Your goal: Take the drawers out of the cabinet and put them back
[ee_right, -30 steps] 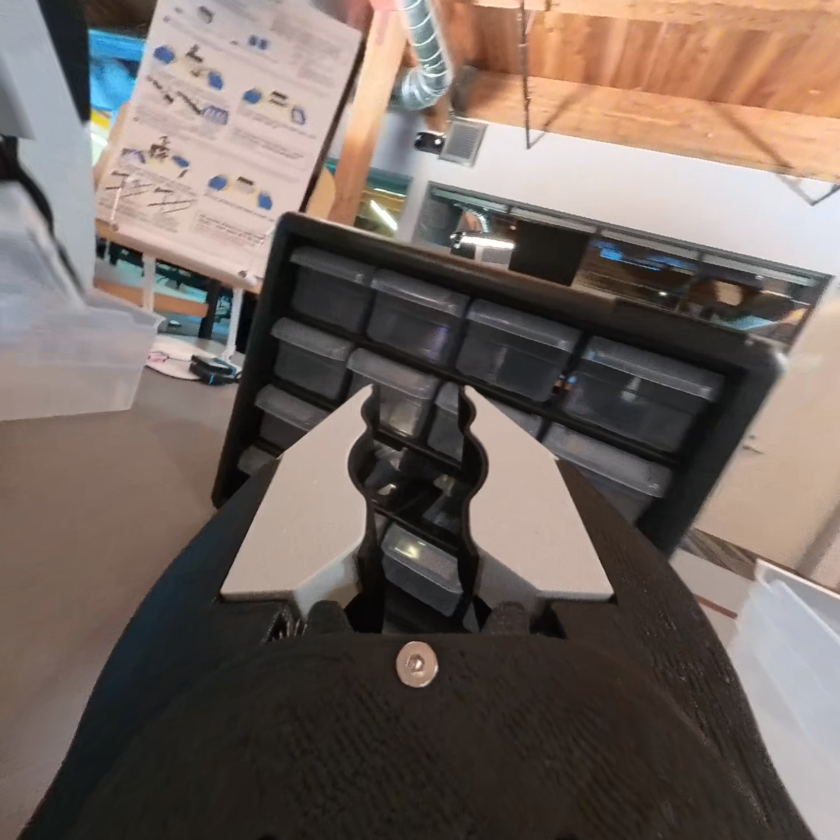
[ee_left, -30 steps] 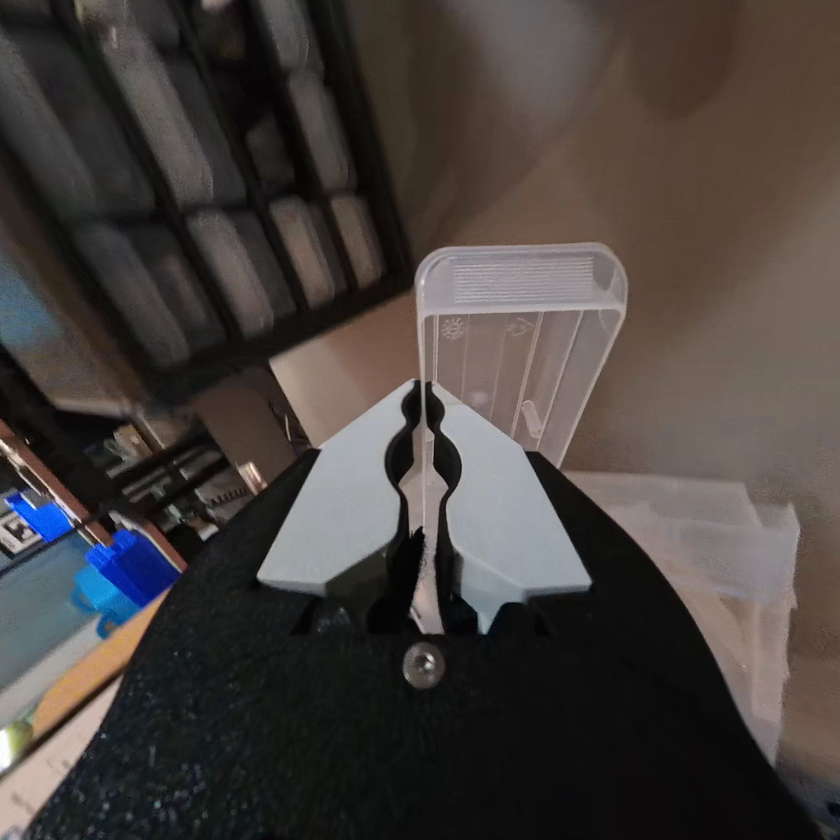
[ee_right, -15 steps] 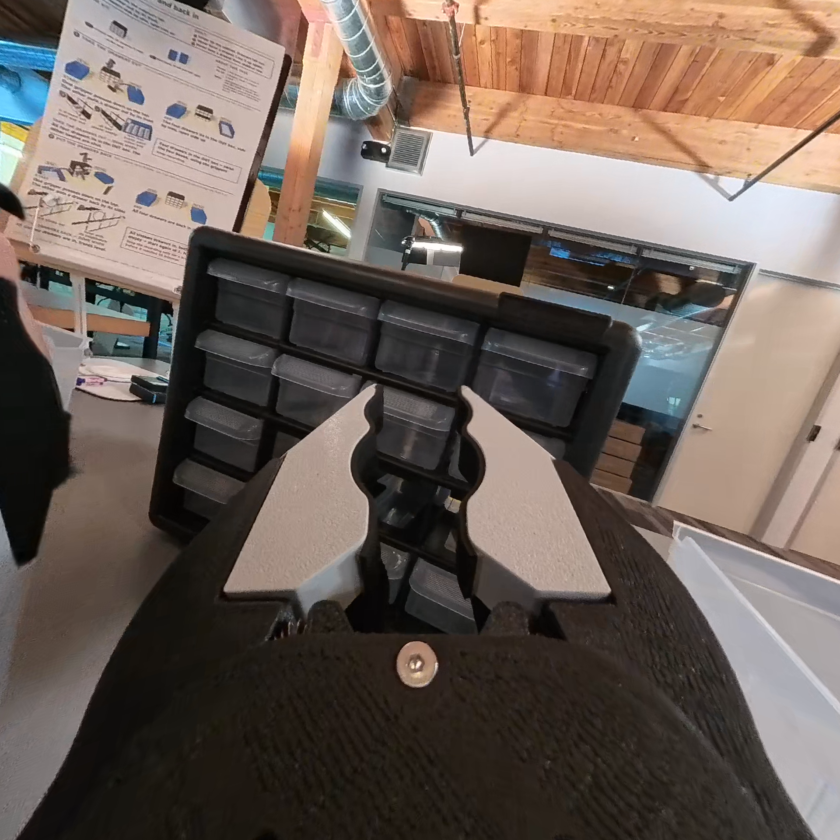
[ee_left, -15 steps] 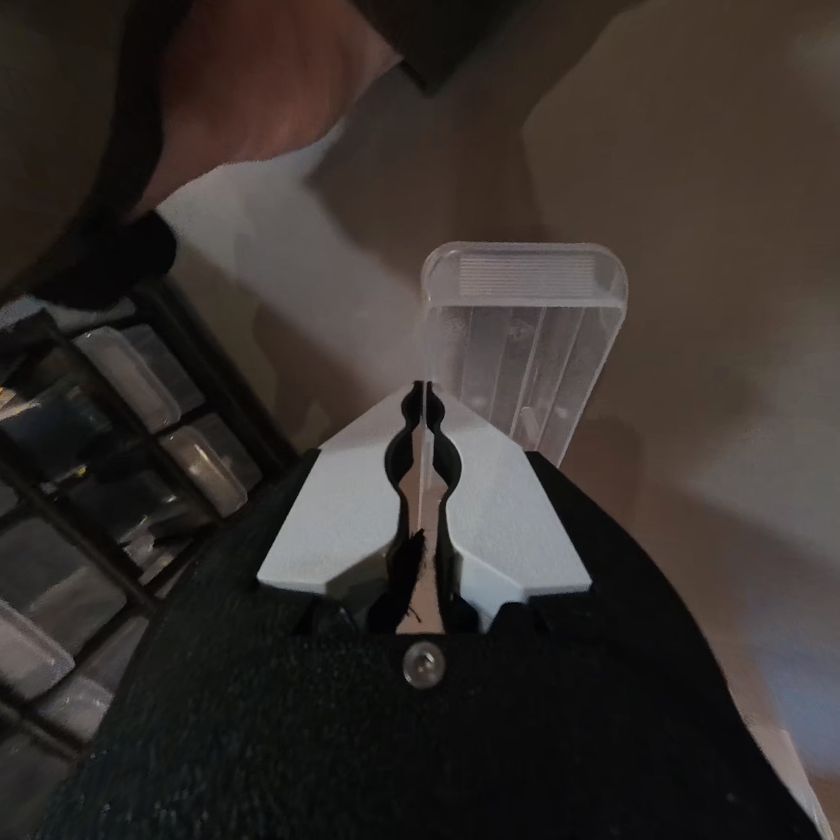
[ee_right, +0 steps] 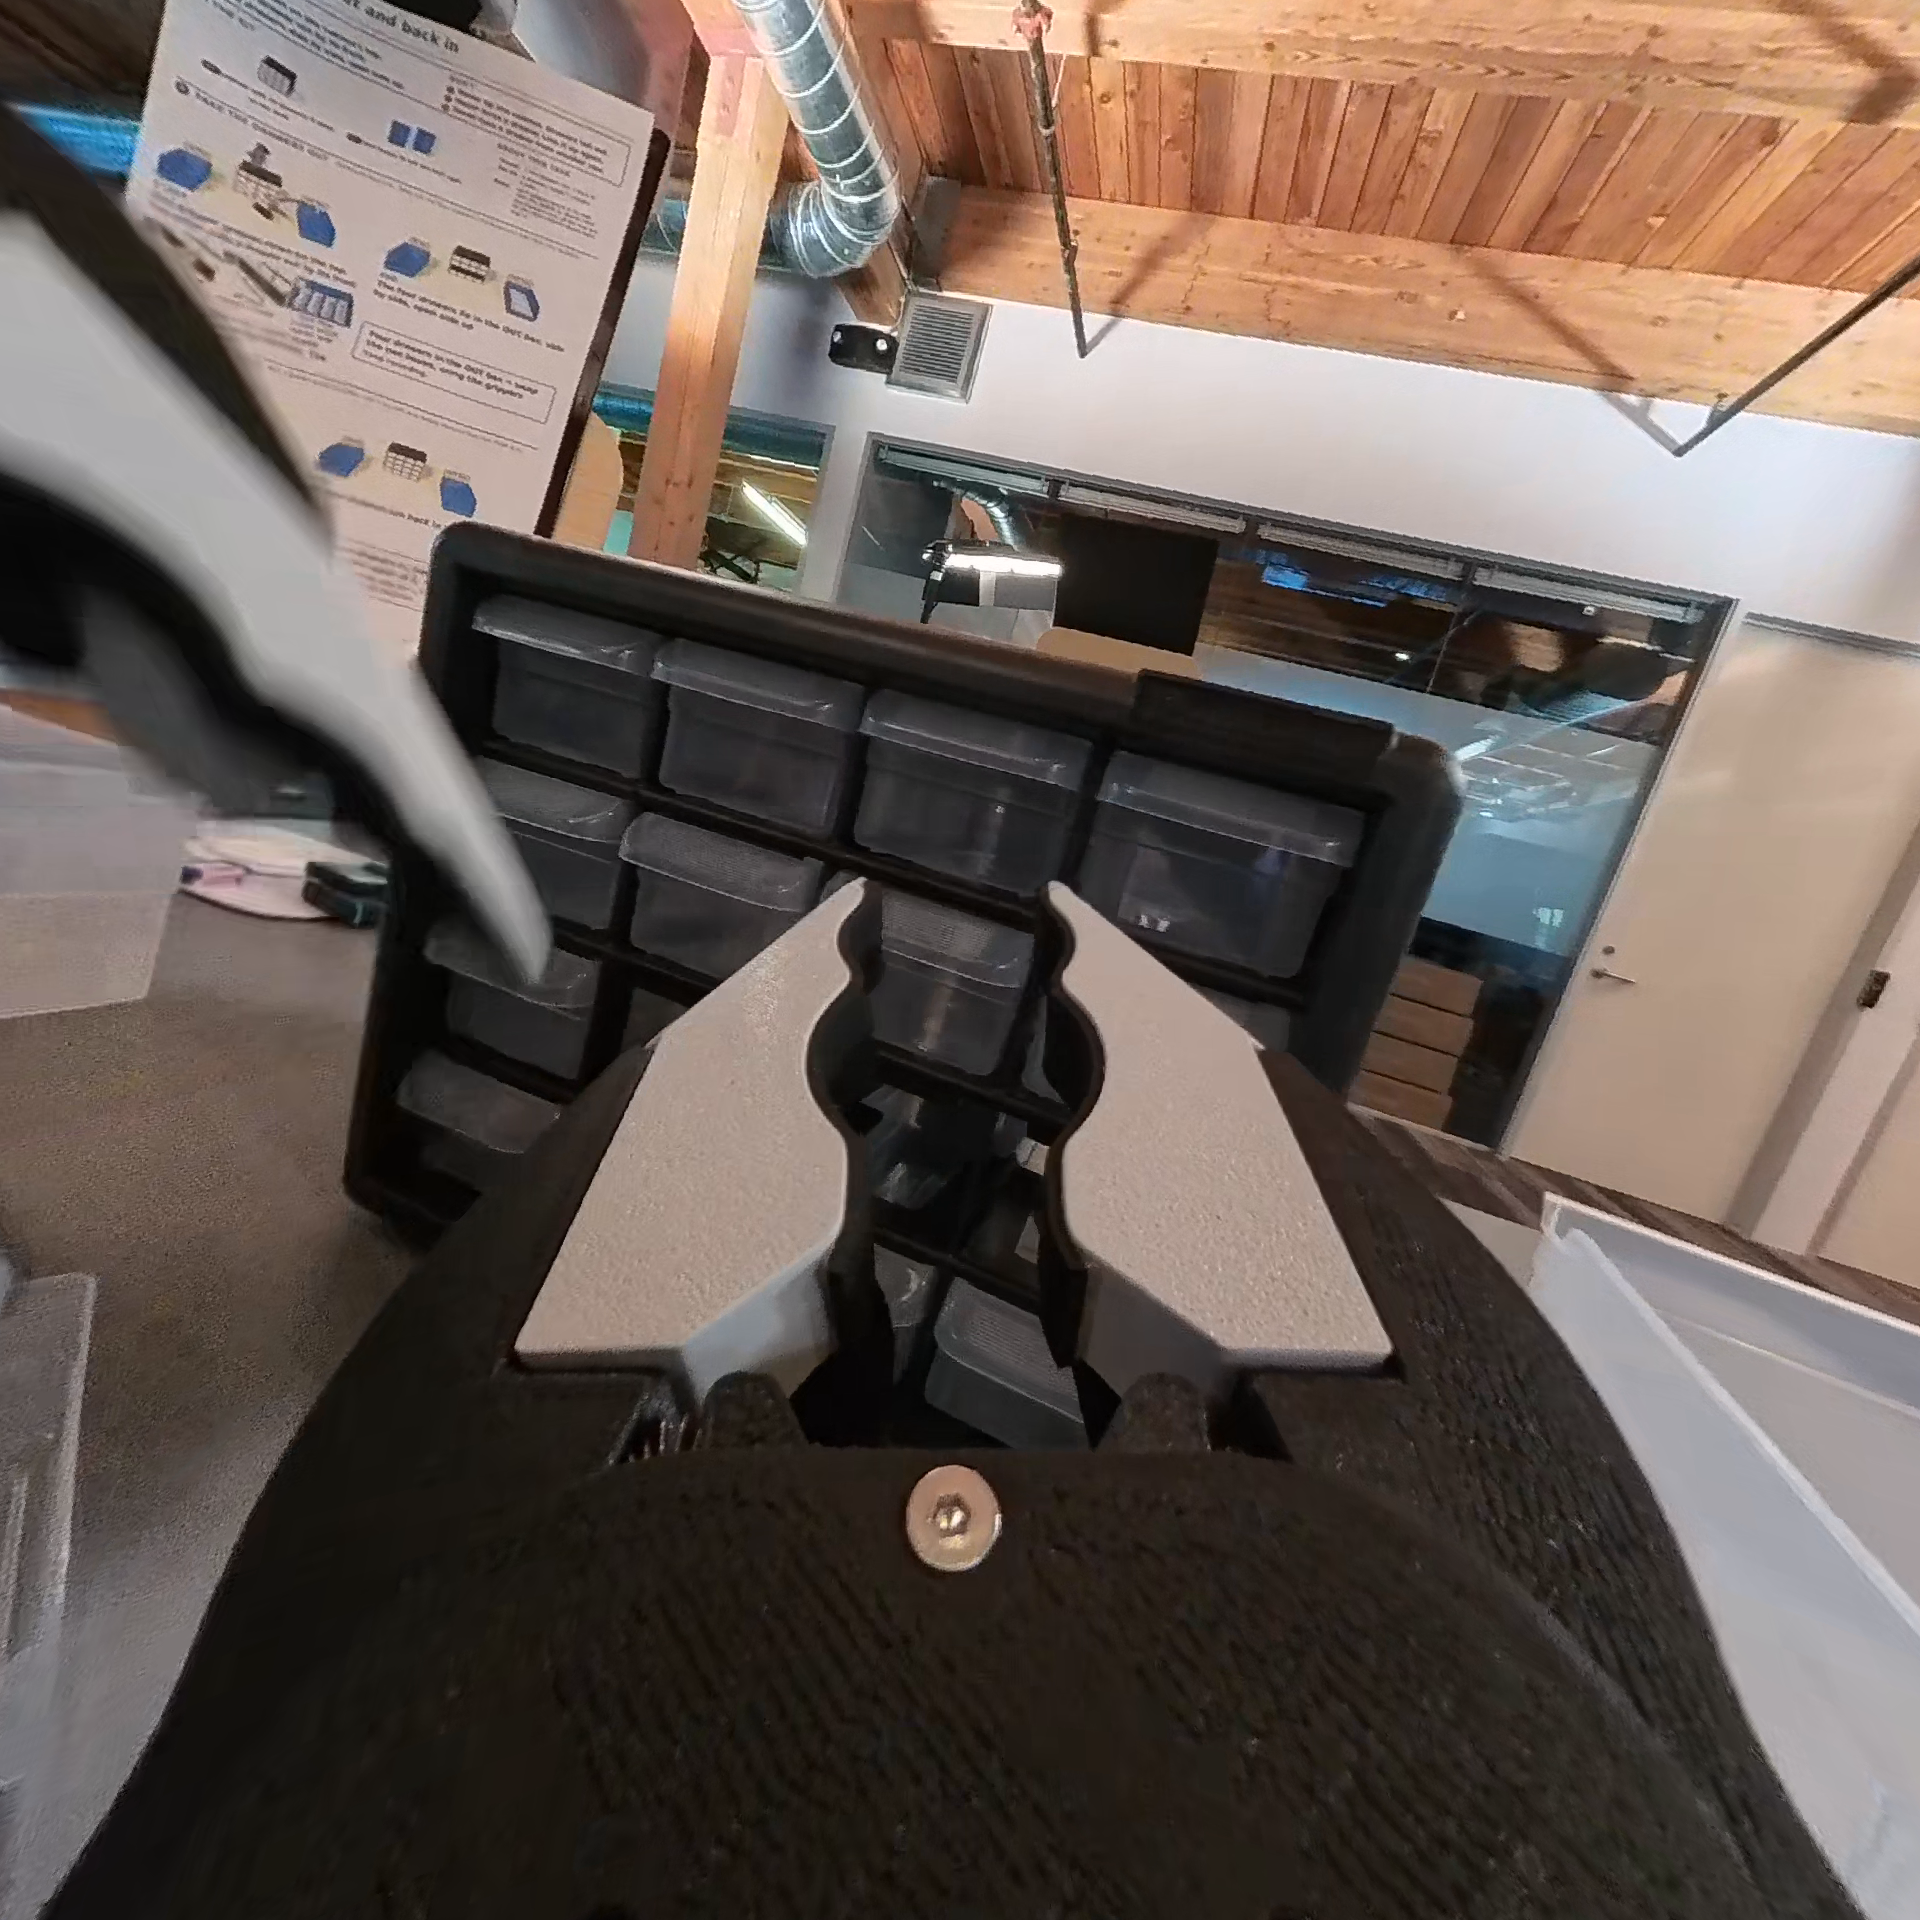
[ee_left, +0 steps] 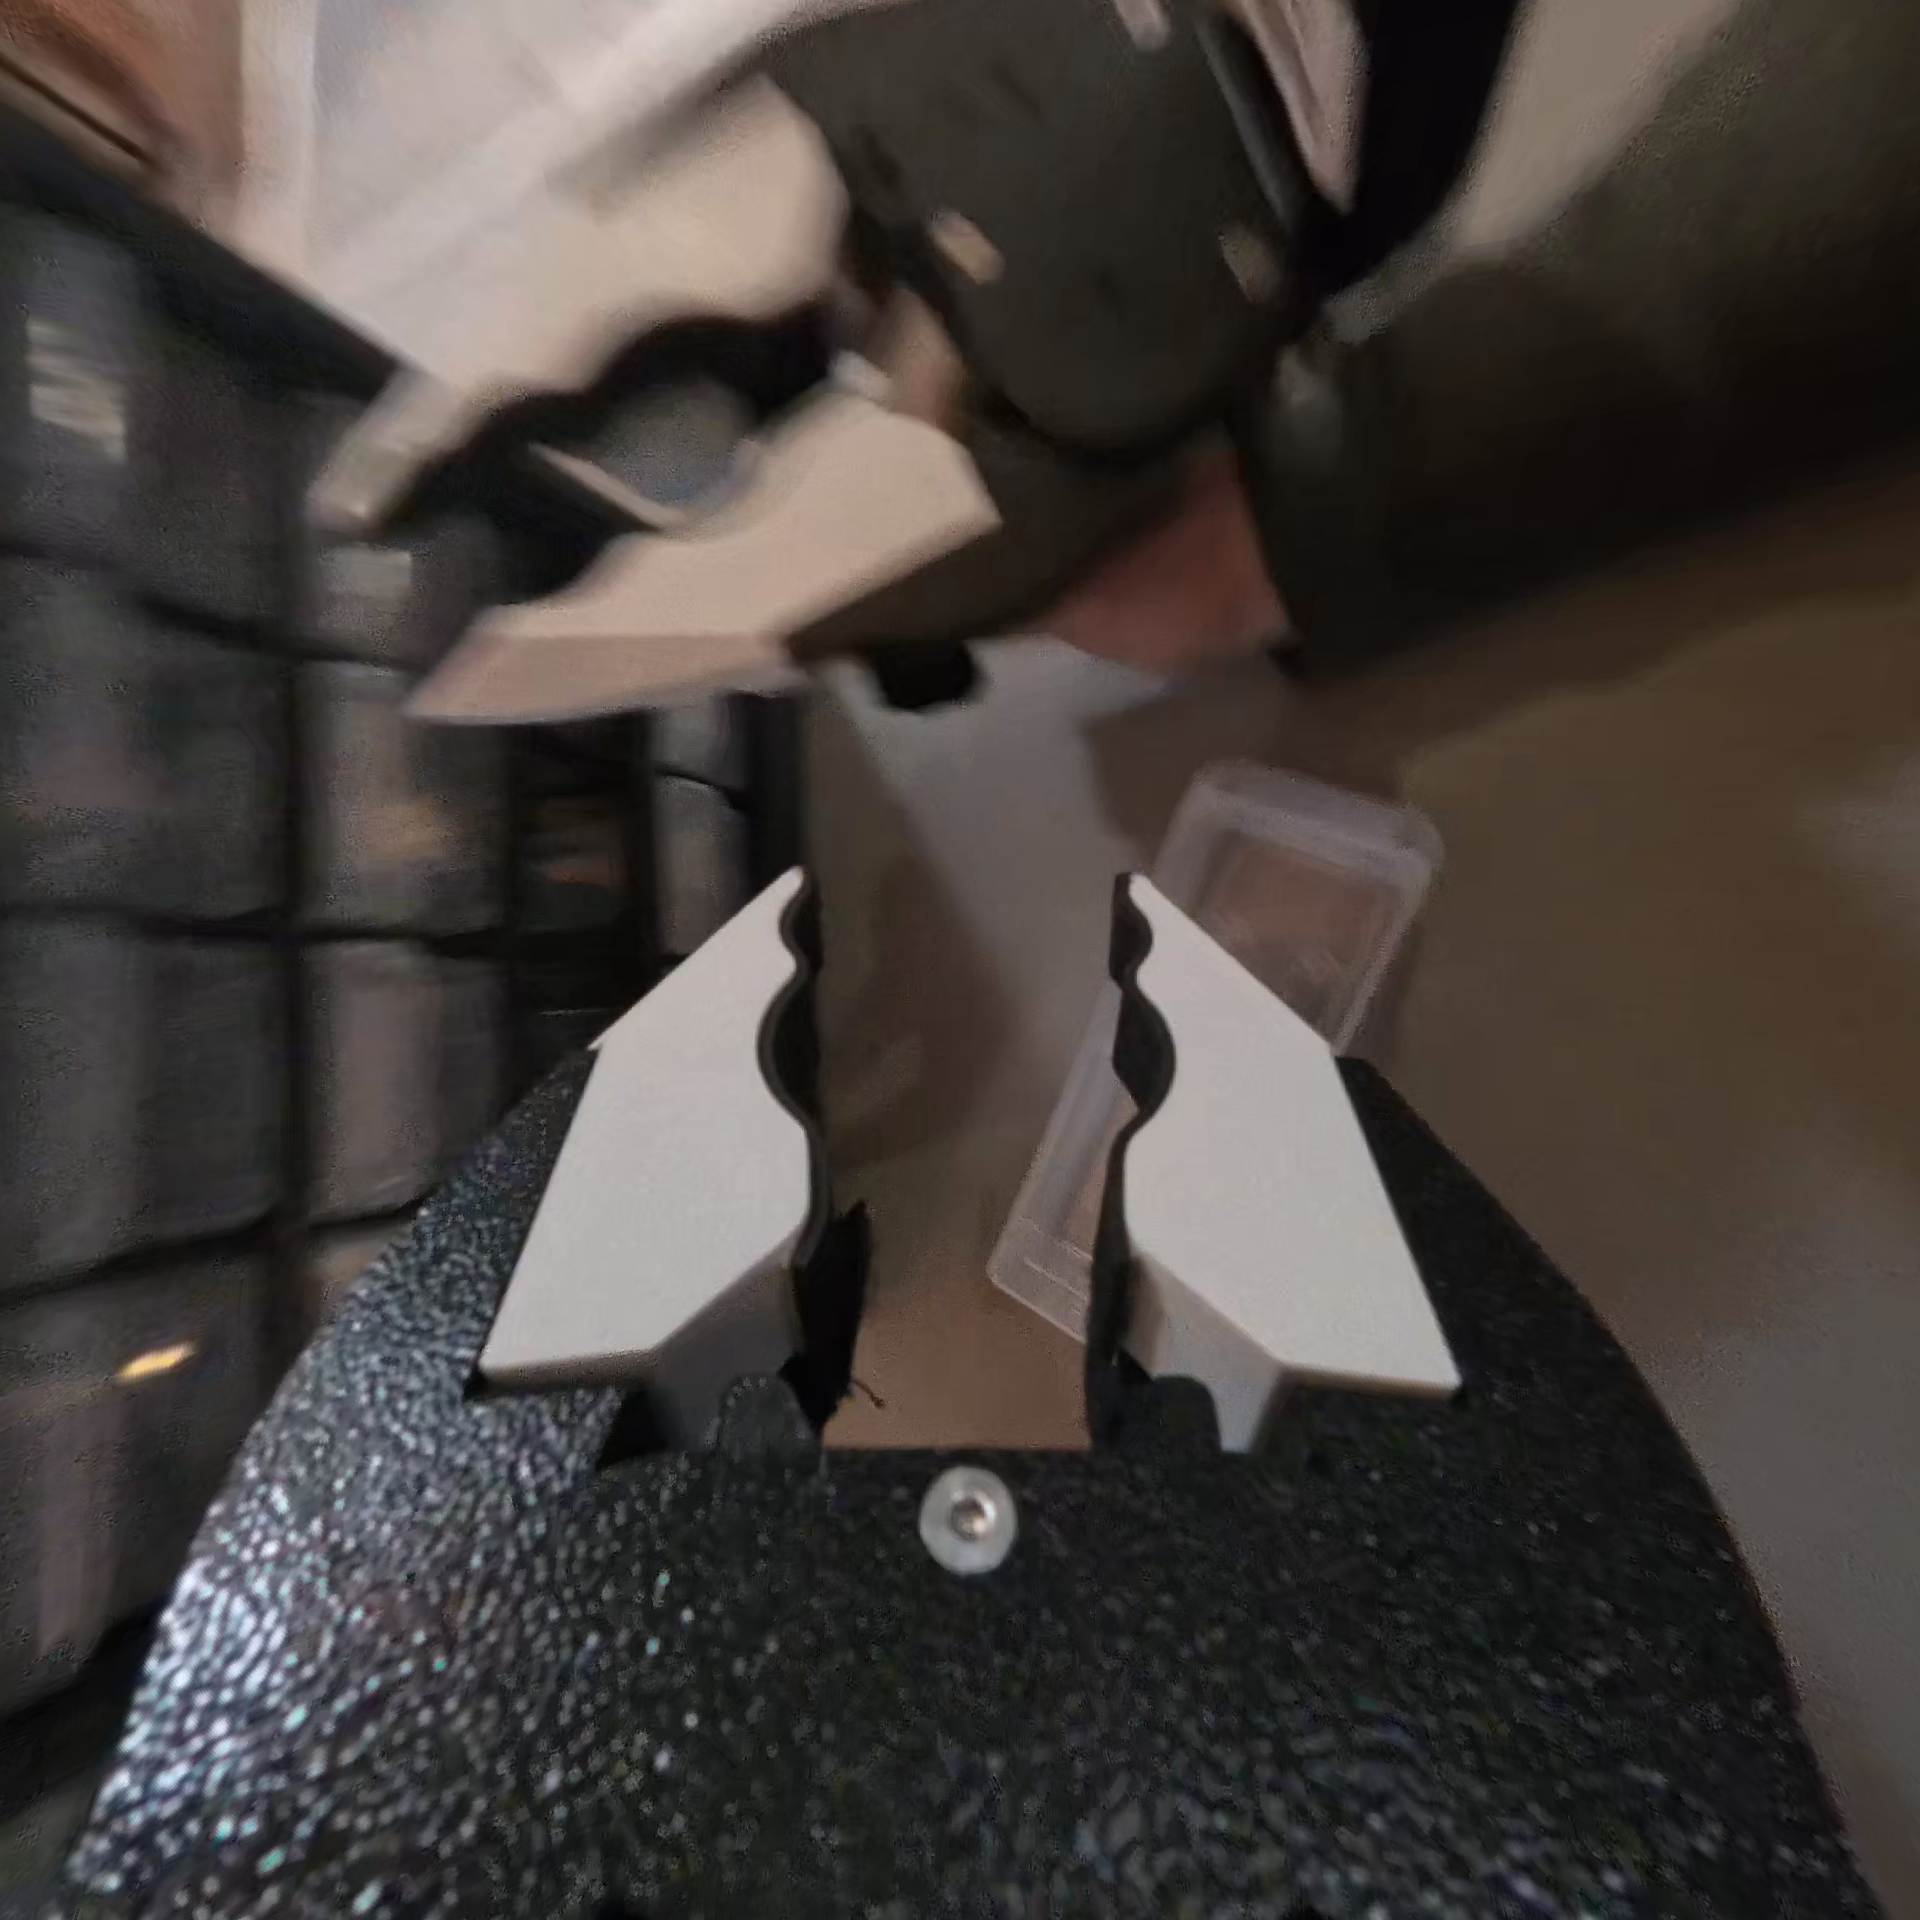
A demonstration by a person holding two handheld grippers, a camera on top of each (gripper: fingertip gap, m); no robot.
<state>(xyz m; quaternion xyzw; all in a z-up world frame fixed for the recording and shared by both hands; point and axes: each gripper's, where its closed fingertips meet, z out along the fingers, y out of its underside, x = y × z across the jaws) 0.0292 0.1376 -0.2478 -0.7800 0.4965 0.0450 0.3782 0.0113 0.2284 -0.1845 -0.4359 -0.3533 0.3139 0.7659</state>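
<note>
The black cabinet [ee_right: 1392, 831] stands ahead on the table, most slots holding clear drawers [ee_right: 966, 790]. My right gripper [ee_right: 956, 894] is open and empty, a short way in front of the cabinet's middle rows. My left gripper [ee_left: 966, 894] is open and empty. A clear drawer [ee_left: 1309, 914] lies on the table just past its right finger [ee_left: 1236, 1132], partly hidden by it. The cabinet shows blurred on the left of the left wrist view [ee_left: 208, 831]. The right gripper [ee_left: 707, 592] crosses the top of that view, blurred. The left gripper [ee_right: 312, 675] shows blurred at the left of the right wrist view.
A white bin [ee_right: 1683, 1382] sits at the right of the cabinet. A clear bin [ee_right: 62, 883] stands at the far left. A poster board [ee_right: 395, 260] stands behind the cabinet. A hand [ee_left: 1174, 551] holds the right gripper.
My left gripper has opened and let go of the clear drawer, which now lies on the table. The left view has swung toward the cabinet. My right gripper has stayed open, facing the cabinet.
</note>
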